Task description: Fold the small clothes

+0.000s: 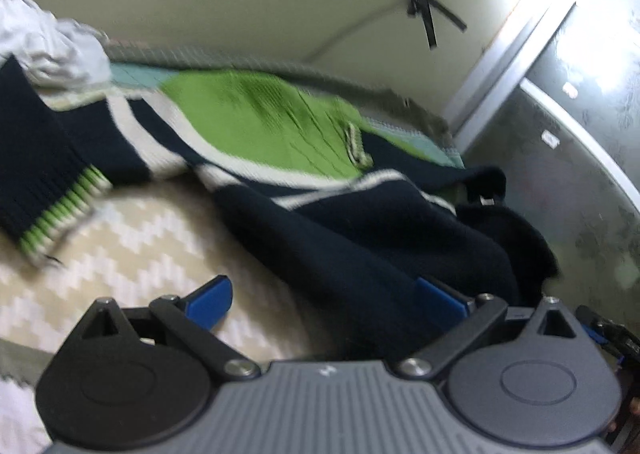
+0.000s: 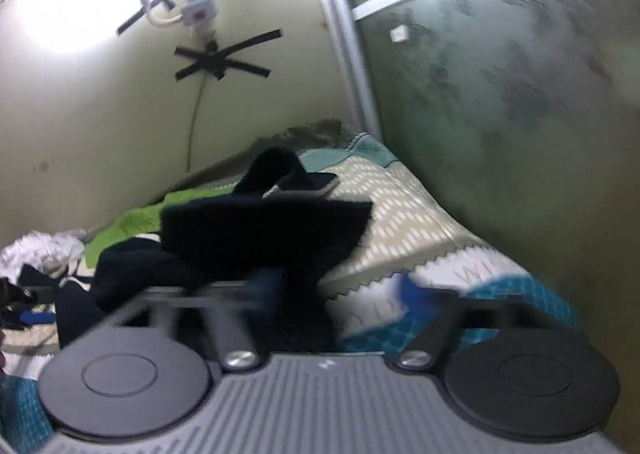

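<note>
The sweater (image 1: 248, 134), navy with white stripes and a green panel, lay spread across the bed (image 1: 132, 238), reaching toward the wall edge. The left gripper (image 1: 324, 296) stood wide open, one blue finger (image 1: 210, 298) over the zigzag cover, the other against a navy fold, gripping nothing. The right gripper (image 2: 340, 294) was blurred; its jaws looked apart, navy cloth bunched between them, though whether it was pinched could not be told. White clothes (image 1: 52, 50) sat heaped beside the sweater
</note>
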The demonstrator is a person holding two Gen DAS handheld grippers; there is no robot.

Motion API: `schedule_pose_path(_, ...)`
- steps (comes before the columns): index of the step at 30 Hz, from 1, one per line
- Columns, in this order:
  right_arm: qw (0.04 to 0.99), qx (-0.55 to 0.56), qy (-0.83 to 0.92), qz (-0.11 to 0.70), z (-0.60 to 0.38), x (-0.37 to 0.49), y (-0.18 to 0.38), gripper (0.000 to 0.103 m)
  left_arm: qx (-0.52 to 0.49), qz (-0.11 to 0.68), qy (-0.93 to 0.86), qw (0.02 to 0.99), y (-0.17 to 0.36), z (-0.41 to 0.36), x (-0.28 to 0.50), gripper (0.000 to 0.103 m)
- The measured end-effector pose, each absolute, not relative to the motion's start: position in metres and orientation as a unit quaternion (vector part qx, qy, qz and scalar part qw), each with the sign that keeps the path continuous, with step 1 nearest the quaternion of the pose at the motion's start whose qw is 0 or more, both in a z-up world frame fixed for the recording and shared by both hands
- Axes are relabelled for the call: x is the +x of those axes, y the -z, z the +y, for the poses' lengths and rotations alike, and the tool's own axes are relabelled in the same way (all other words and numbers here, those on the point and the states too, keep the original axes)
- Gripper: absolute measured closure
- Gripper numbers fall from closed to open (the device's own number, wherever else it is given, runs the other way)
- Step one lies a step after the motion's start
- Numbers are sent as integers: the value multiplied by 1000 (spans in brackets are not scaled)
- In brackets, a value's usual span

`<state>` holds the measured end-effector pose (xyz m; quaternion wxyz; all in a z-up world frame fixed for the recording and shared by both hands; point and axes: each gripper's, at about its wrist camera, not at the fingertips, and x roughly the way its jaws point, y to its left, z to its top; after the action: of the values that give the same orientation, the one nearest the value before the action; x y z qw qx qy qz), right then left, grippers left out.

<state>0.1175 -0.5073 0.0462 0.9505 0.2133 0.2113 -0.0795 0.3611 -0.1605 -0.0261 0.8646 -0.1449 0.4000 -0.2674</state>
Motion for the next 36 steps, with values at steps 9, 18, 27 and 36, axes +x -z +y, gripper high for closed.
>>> schedule_pose_path(9, 926, 228, -48, 297, -457, 148, -22, 38, -68, 394, 274, 874, 25, -200, 340, 61)
schedule_pose_path(18, 899, 243, -248, 266, -416, 128, -66, 88, -119, 375, 311, 865, -16, -140, 331, 92)
schedule_pose_path(27, 887, 216, -334, 236, -411, 105, -90, 34, -134, 304, 267, 905, -39, -27, 281, 35)
schedule_pose_path(36, 901, 249, -214, 282, -432, 143, -61, 34, -151, 383, 265, 872, 22, -47, 286, 29)
